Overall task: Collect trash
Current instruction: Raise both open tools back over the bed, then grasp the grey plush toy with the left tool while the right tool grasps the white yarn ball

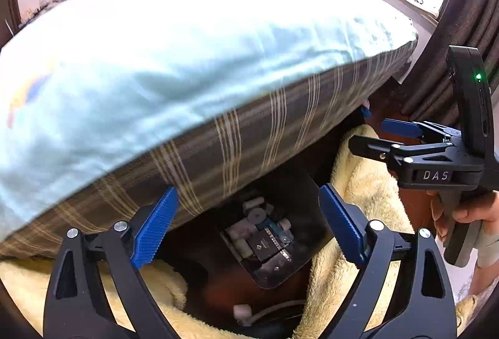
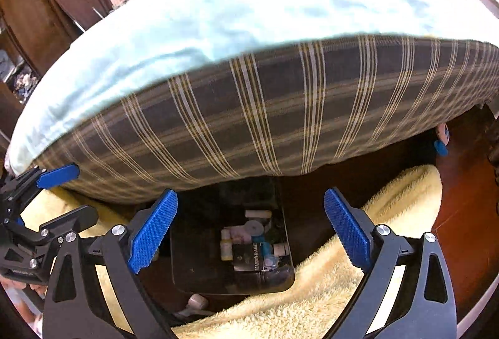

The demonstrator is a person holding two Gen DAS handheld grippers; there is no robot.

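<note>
A dark bin (image 1: 299,201) (image 2: 193,257) stands on the floor under the bed's edge. It holds small bottles, a black box and other trash (image 1: 262,233) (image 2: 249,242). My left gripper (image 1: 249,226) is open and empty, hovering over the bin. My right gripper (image 2: 249,229) is open and empty, also above the bin; it shows at the right of the left wrist view (image 1: 383,136). The left gripper shows at the left edge of the right wrist view (image 2: 62,192). A small white bottle (image 1: 242,312) (image 2: 197,301) lies on the floor in front of the bin.
The bed, with a light blue sheet (image 1: 193,36) (image 2: 249,5) and a plaid mattress side (image 1: 249,139) (image 2: 280,108), overhangs the bin. A yellow fluffy blanket (image 1: 358,183) (image 2: 343,261) lies on the floor around it. A small blue object (image 2: 440,148) lies under the bed at right.
</note>
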